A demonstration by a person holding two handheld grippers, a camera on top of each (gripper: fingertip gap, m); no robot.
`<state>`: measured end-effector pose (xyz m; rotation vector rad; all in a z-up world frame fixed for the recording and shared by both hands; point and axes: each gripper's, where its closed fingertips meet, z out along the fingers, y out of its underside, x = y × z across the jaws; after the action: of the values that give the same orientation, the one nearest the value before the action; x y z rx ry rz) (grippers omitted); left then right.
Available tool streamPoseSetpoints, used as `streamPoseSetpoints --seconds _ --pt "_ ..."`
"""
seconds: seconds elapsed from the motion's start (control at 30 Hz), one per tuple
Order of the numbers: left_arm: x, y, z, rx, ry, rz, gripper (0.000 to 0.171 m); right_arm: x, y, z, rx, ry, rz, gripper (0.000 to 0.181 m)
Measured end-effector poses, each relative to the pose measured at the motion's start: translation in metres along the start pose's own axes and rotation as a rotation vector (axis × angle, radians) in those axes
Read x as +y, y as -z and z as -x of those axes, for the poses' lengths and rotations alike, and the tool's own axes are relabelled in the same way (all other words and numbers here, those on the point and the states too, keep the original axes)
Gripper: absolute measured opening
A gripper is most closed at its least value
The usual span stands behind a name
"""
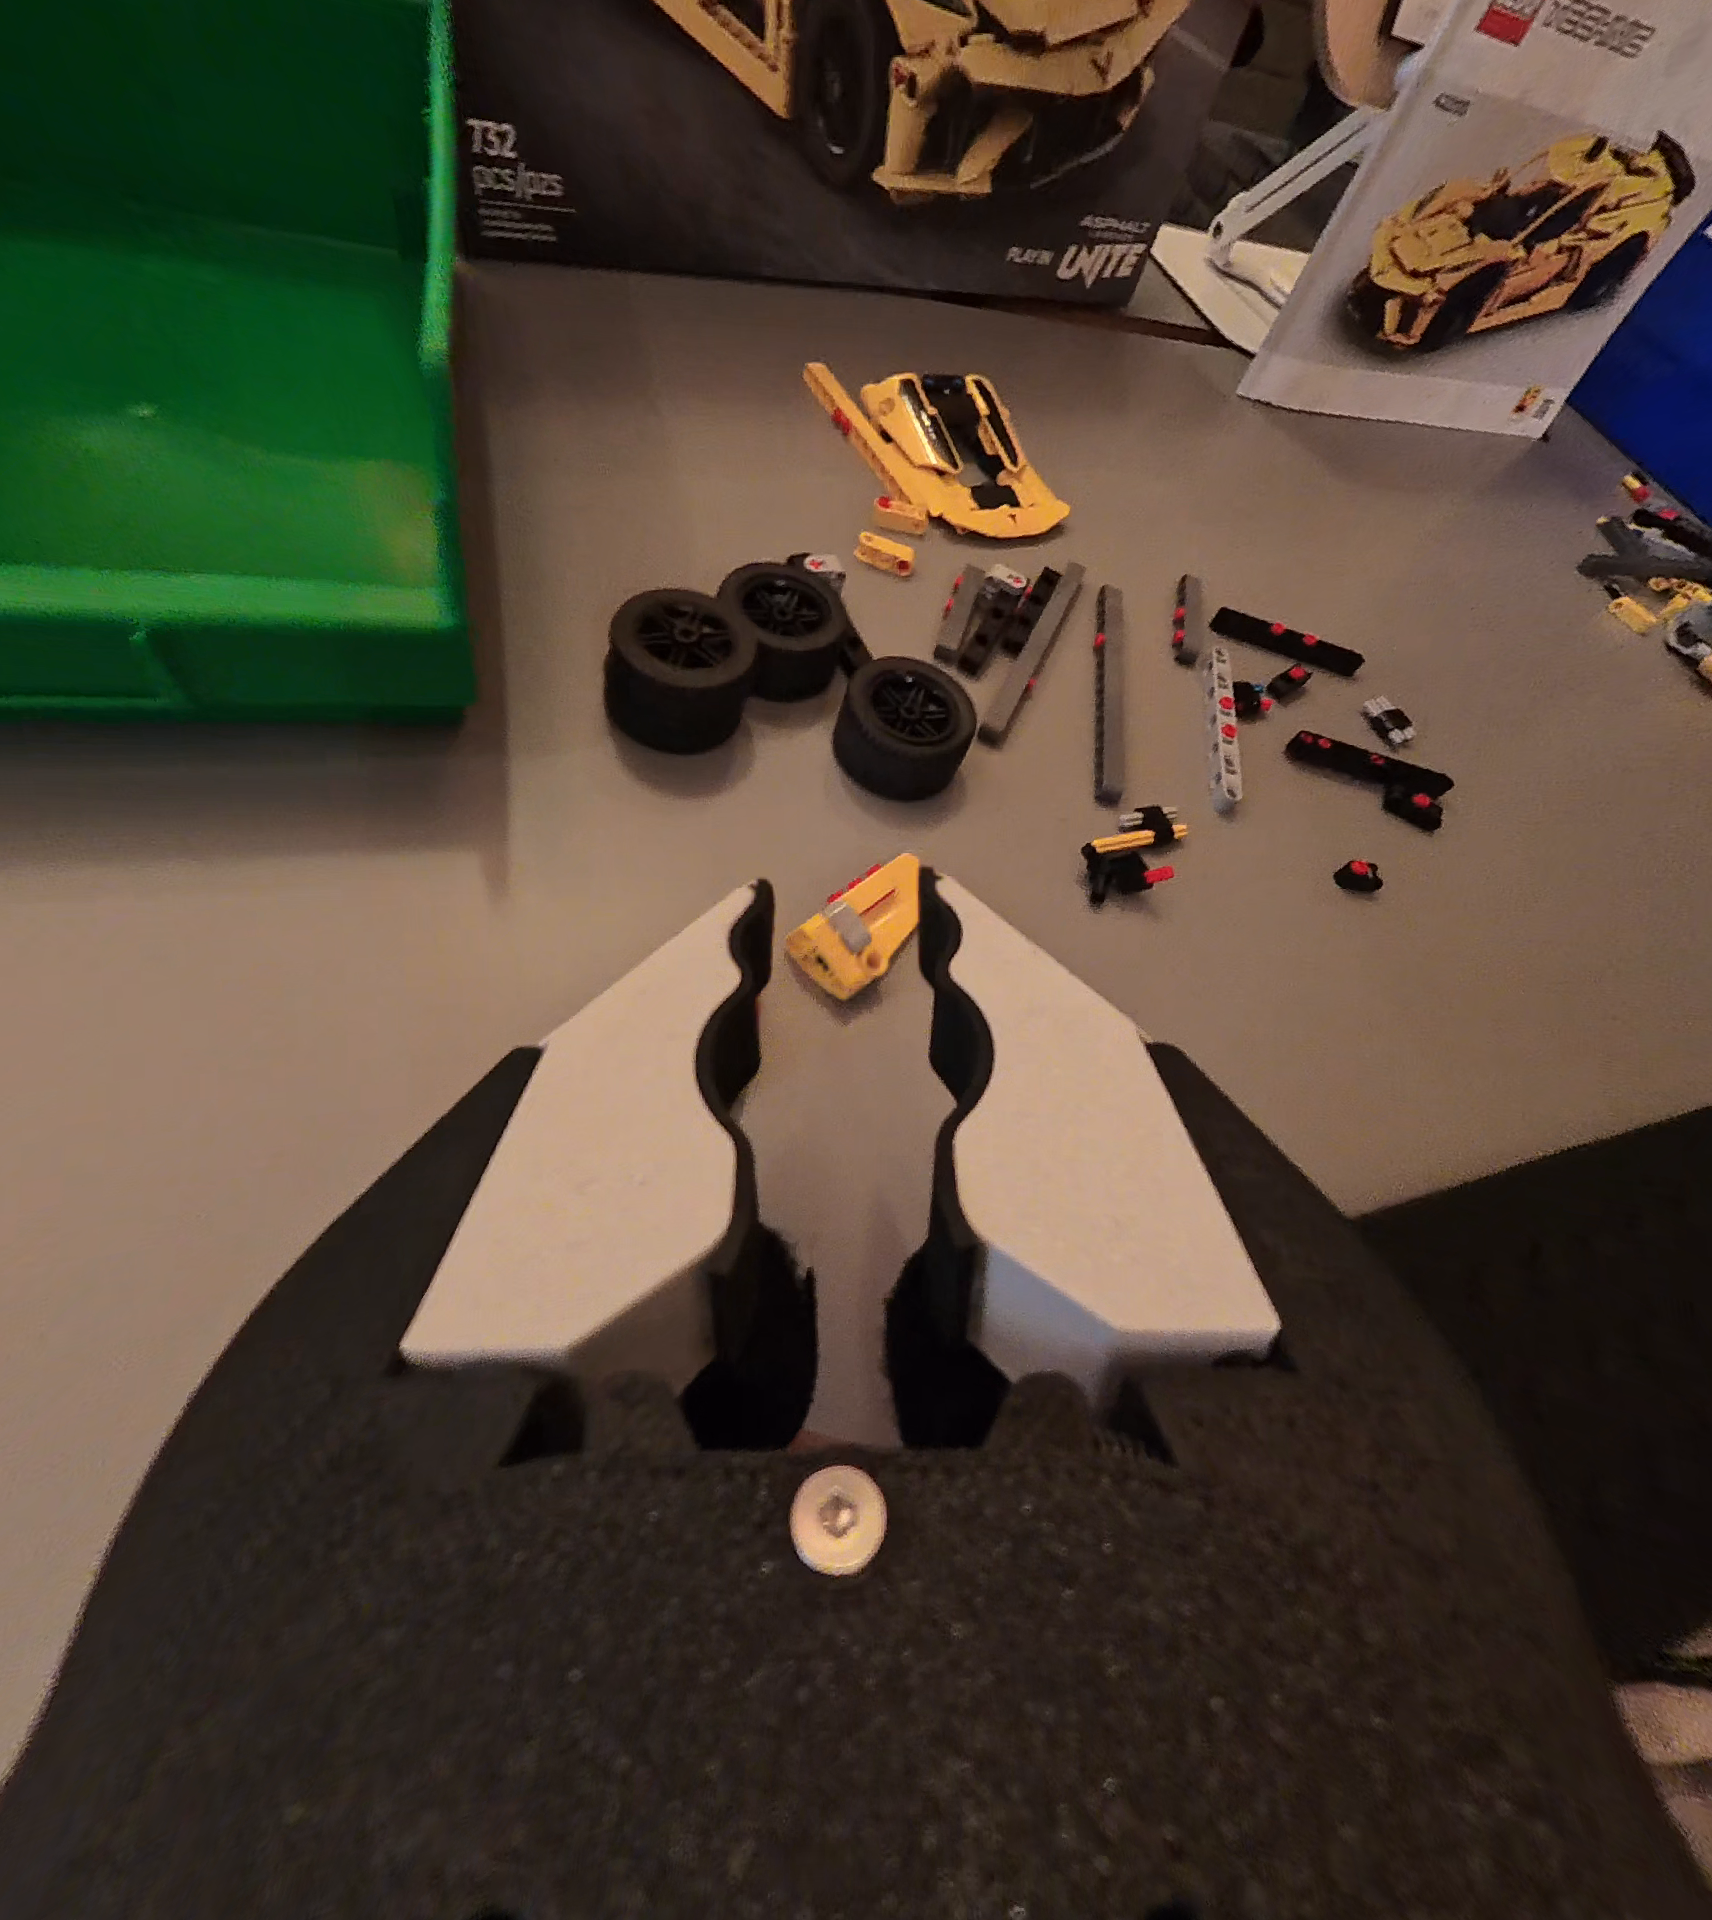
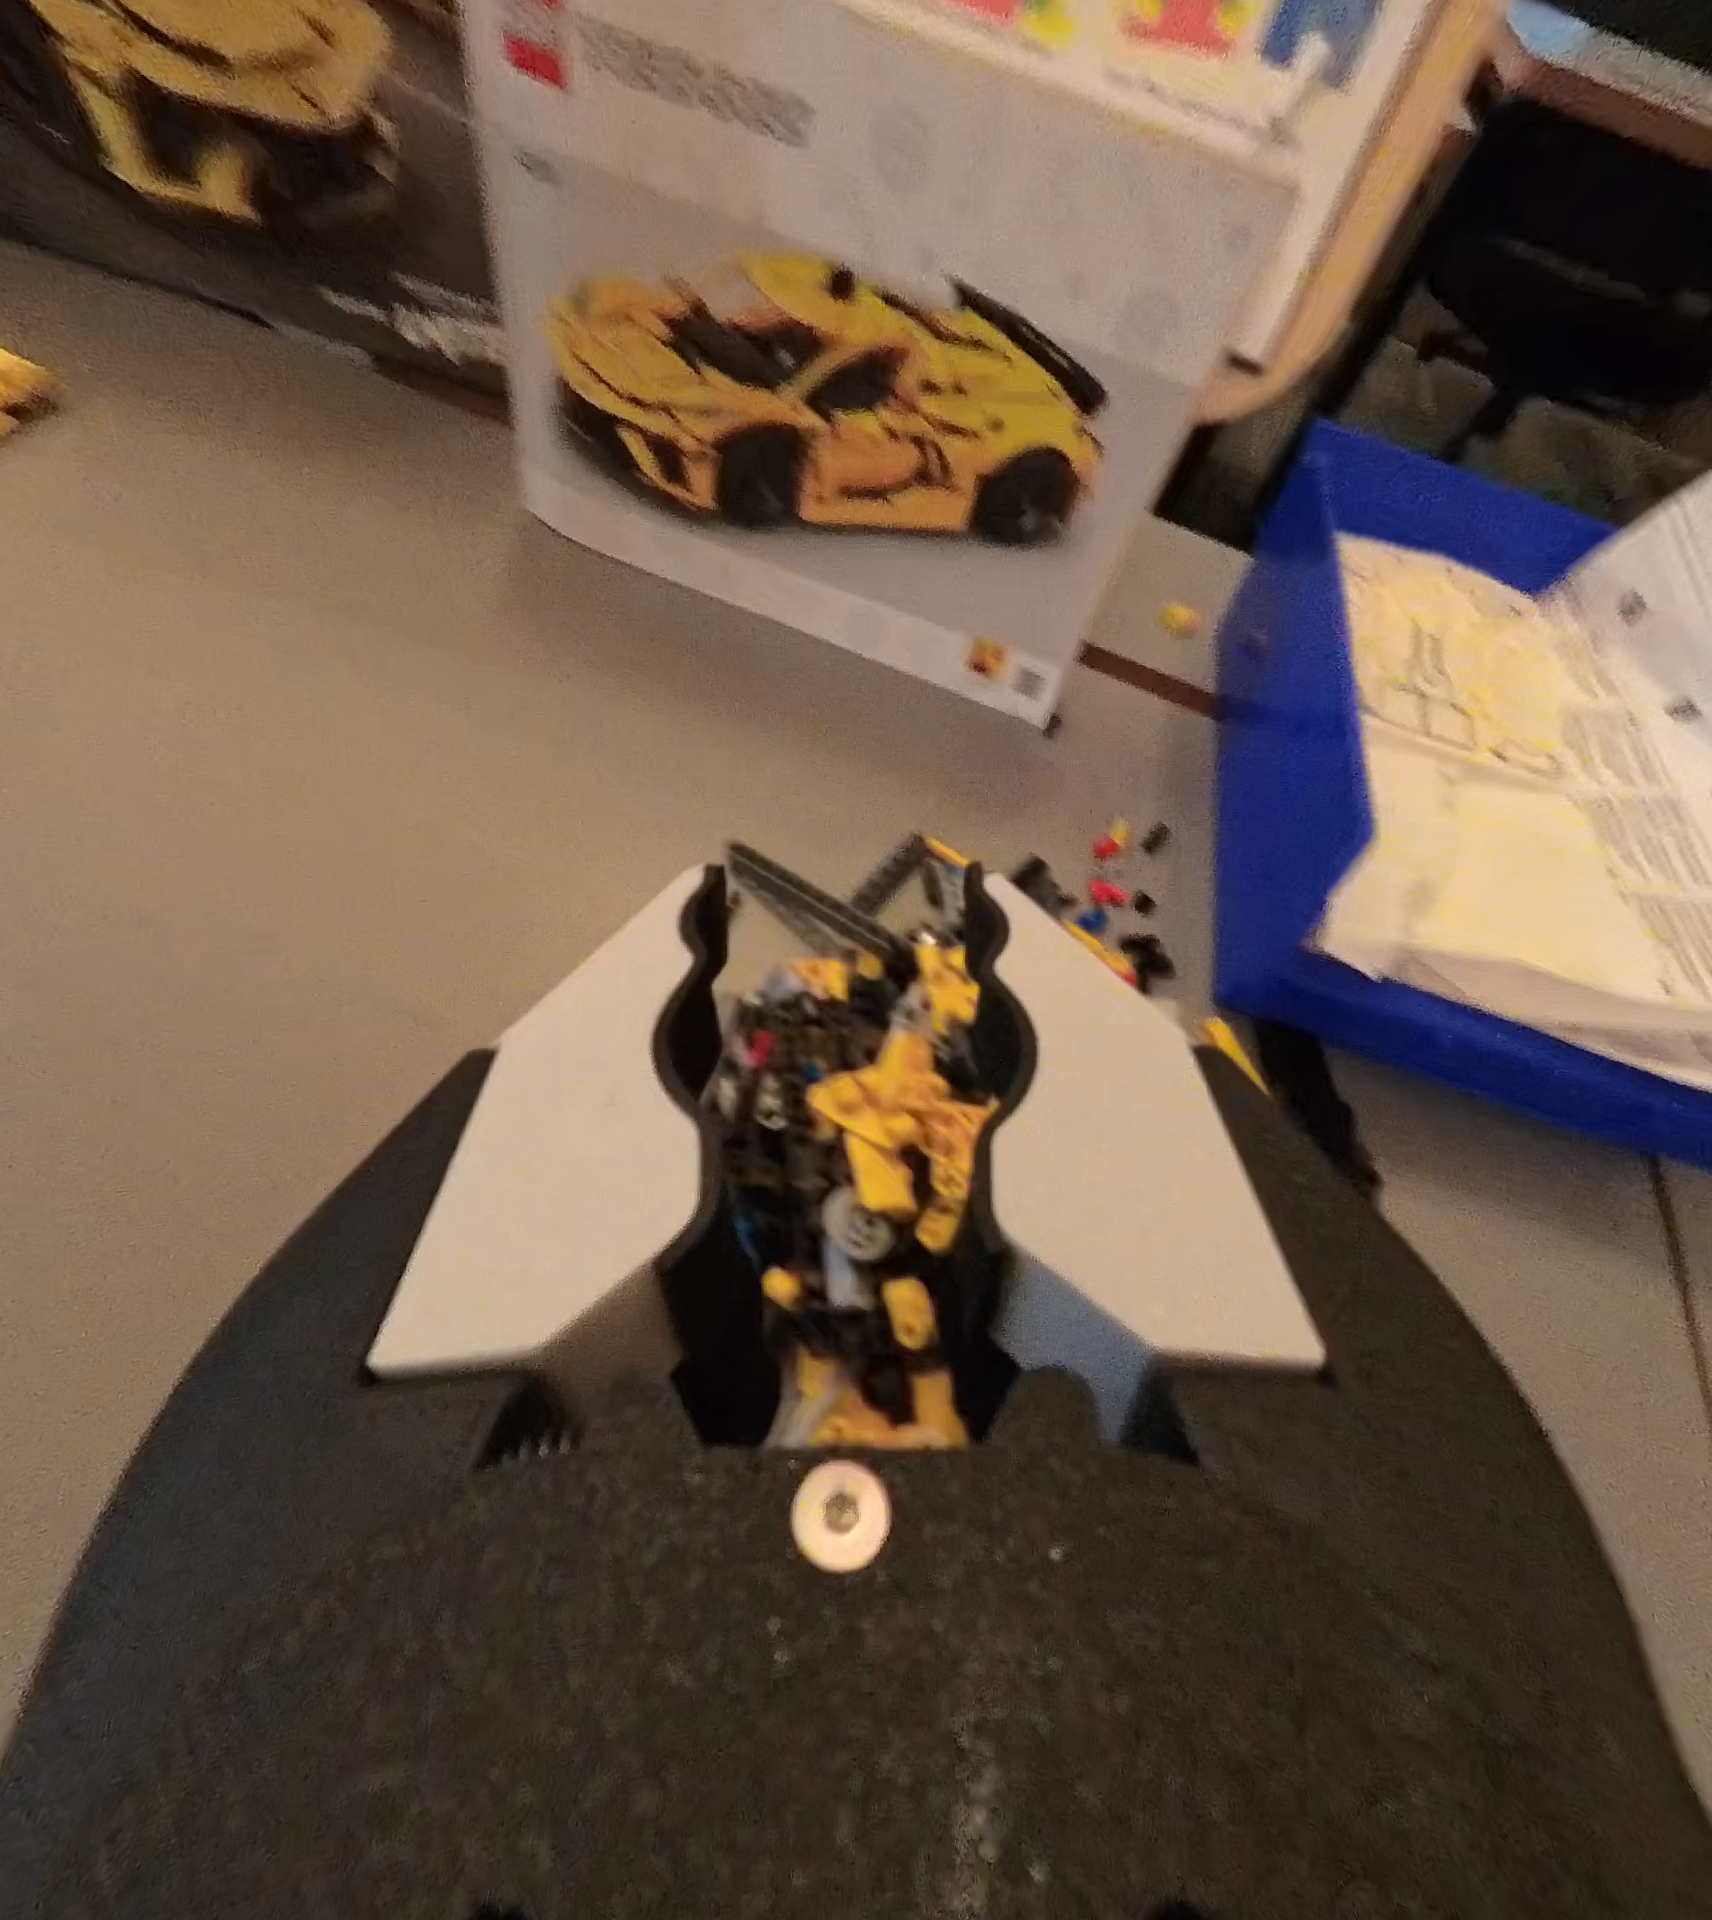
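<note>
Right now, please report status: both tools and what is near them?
Left tool open, small yellow piece on table between its tips. Right tool open around yellow-black car assembly; grip unclear. Blue bin close right.

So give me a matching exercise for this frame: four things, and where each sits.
Things:
1. small yellow piece
2. half-built car
3. three wheels
4. paper sheets

Places:
A. in the blue bin
B. on the table between the green bin and the grey beams
C. between the open fingers of the left gripper
D. between the fingers of the right gripper

Pairs: 1-C, 2-D, 3-B, 4-A
</note>
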<state>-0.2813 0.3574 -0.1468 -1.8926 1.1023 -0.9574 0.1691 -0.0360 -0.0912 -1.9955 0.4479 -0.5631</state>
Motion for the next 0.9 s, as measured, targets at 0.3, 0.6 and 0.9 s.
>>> streamPoseSetpoints --seconds 0.3,0.6,0.9 --pt "-0.035 -0.076 -0.017 0.091 -0.095 0.126 0.030 -0.030 -0.035 0.204 -0.713 -0.395 -0.168 0.041" --pt "-0.037 -0.134 0.003 -0.066 -0.263 0.338 0.035 -0.020 -0.036 0.203 -0.746 -0.369 -0.147 0.031" --pt "-0.030 -0.141 0.022 -0.140 -0.260 0.478 0.043 -0.012 -0.038 0.208 -0.743 -0.345 -0.106 0.031"
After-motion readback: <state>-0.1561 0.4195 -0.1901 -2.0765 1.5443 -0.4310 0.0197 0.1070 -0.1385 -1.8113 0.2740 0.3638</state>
